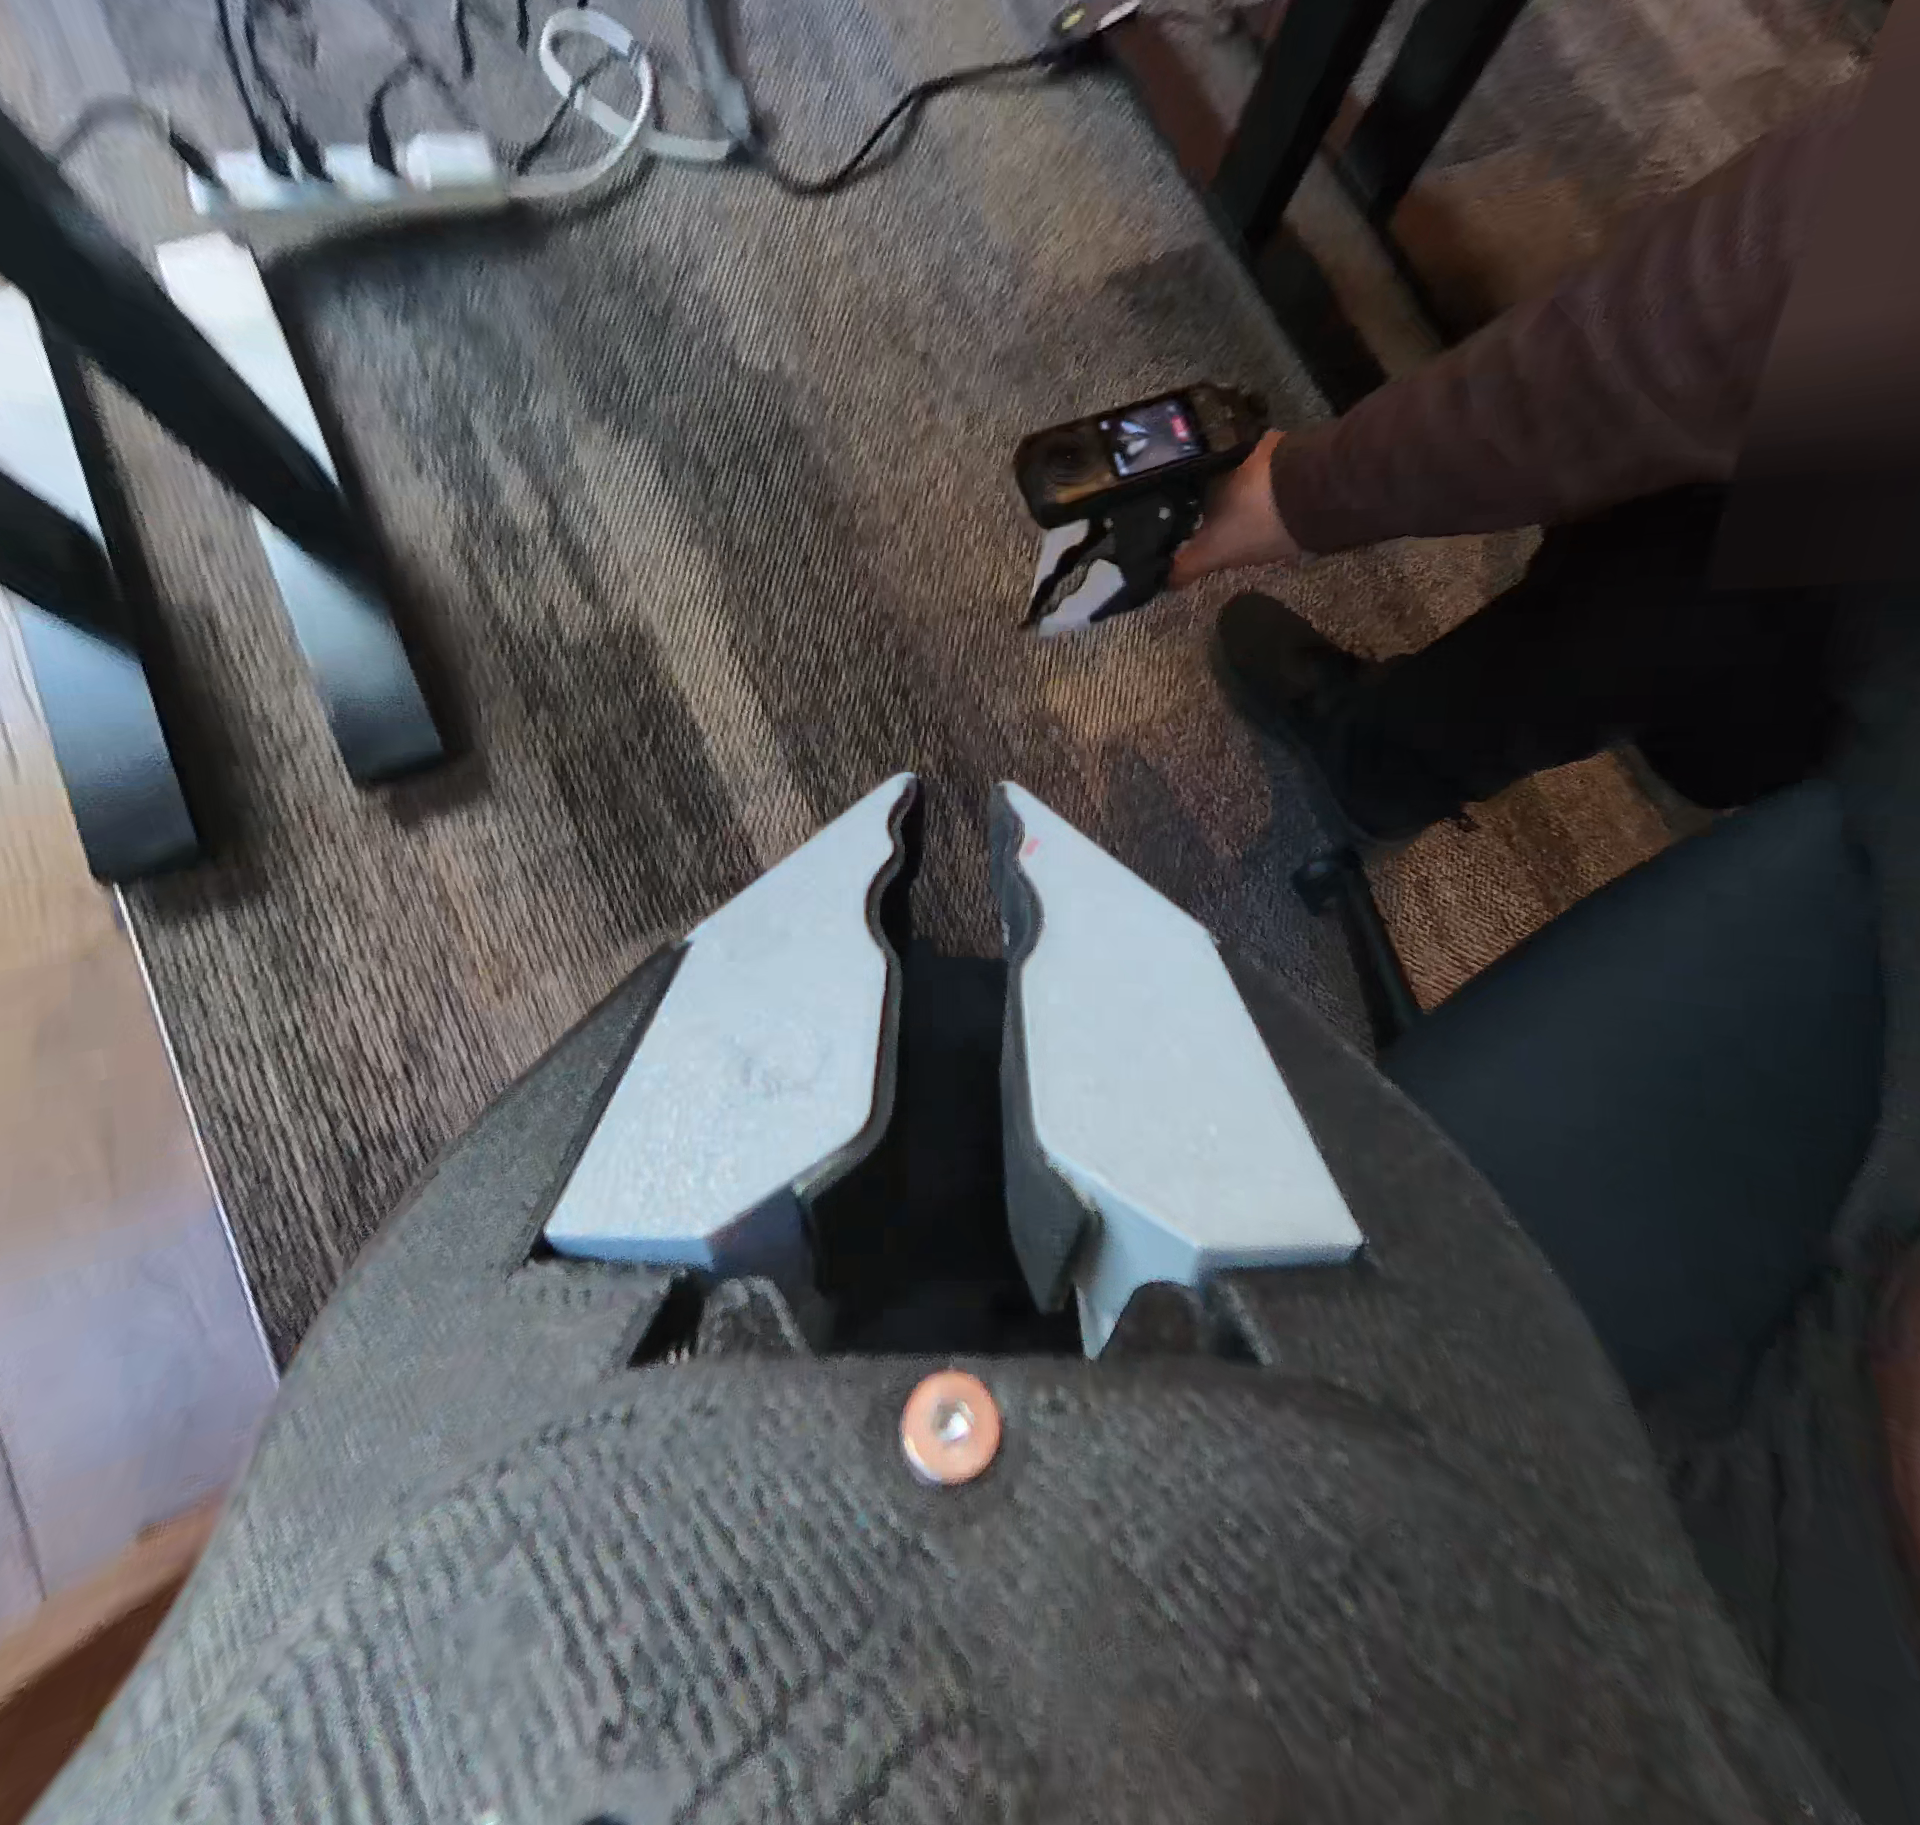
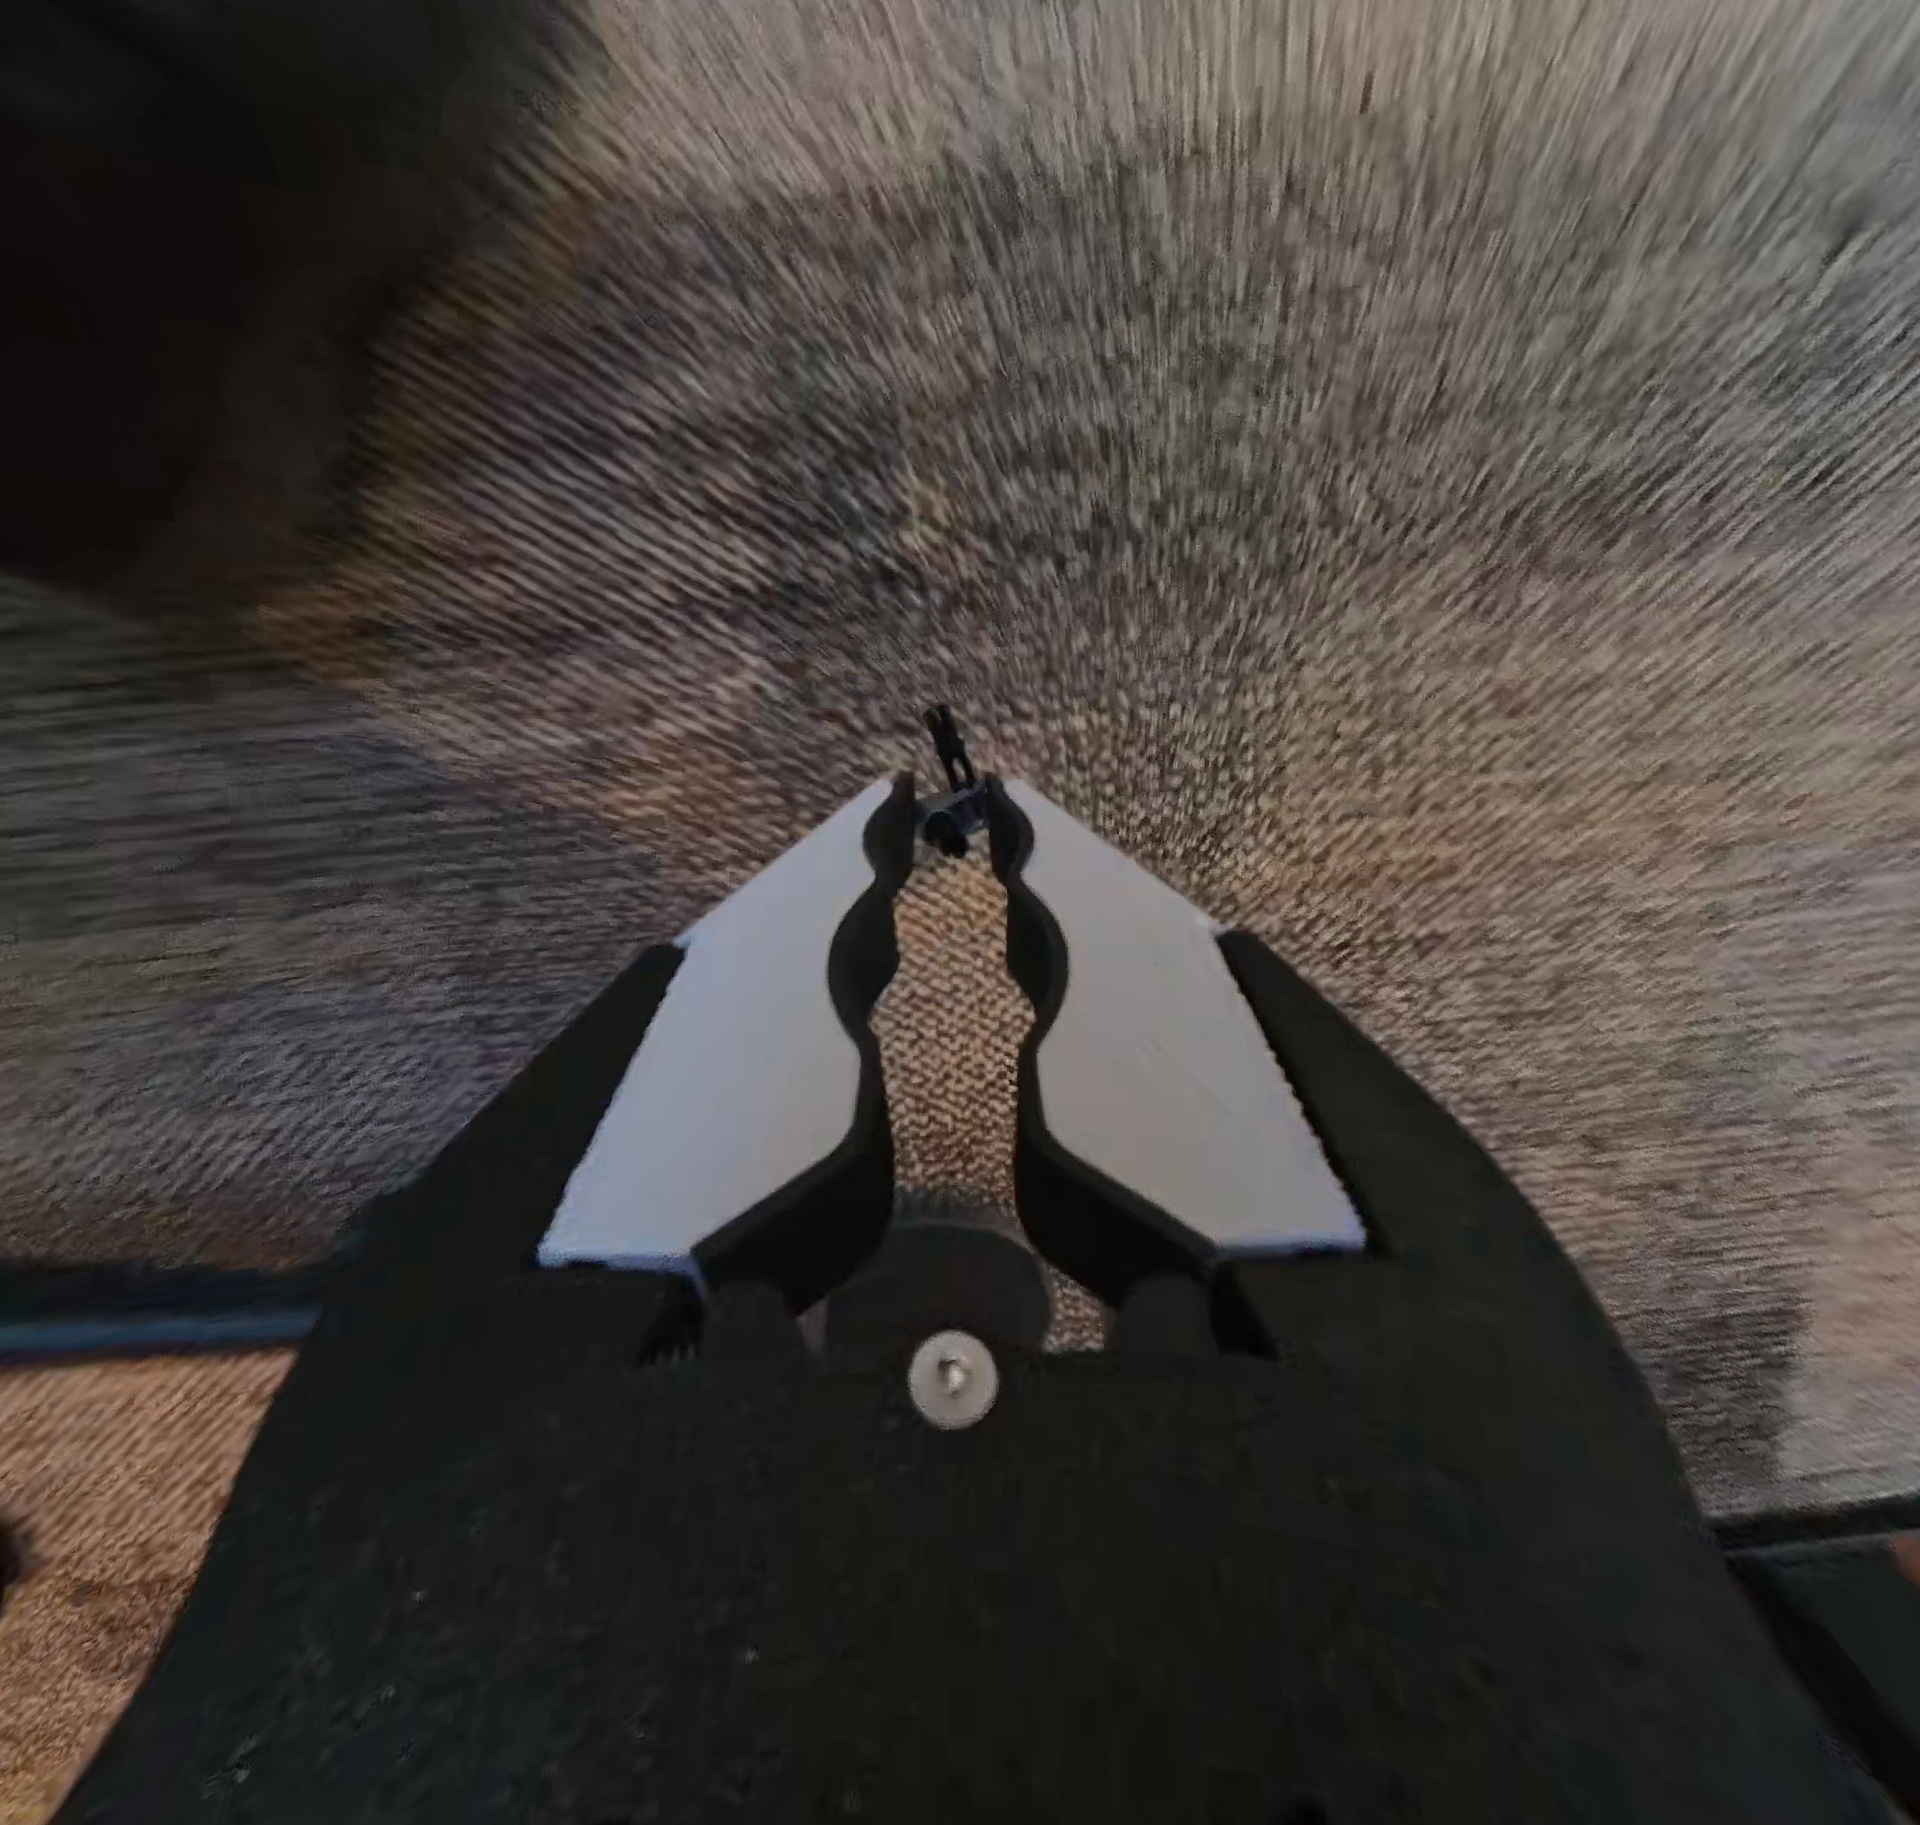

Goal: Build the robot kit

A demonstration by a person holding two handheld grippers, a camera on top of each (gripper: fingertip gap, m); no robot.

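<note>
1. The right gripper (image 2: 951,788) is down close over the carpet (image 2: 1351,528), its tips nearly together and pinching a small dark object (image 2: 948,819), thin and partly metallic, too small to name. Part of it pokes out beyond the tips.

2. Whether the object is lifted clear or touching the carpet cannot be told; the right wrist view is blurred everywhere but at the tips.

3. The left gripper (image 1: 954,799) holds nothing. Its jaws stand a narrow gap apart, with only carpet (image 1: 675,528) beyond them, and it hangs well above the floor.

4. In the left wrist view the right gripper (image 1: 1075,591) shows far off to the right, held low by a hand (image 1: 1231,523) in a brown sleeve (image 1: 1558,404), with its camera (image 1: 1127,445) mounted on top. A dark shoe (image 1: 1299,674) rests just near it.

5. The floor is grey-brown ribbed carpet, meeting a strip of smooth wooden flooring (image 1: 83,1100) at the near left.

6. Black table legs (image 1: 208,445) stand at the far left, more black legs (image 1: 1330,61) at the far right.

7. A white power strip (image 1: 353,170) with tangled cables (image 1: 592,82) lies at the far end. A dark cushioned seat (image 1: 1662,1048) sits near right.
</note>
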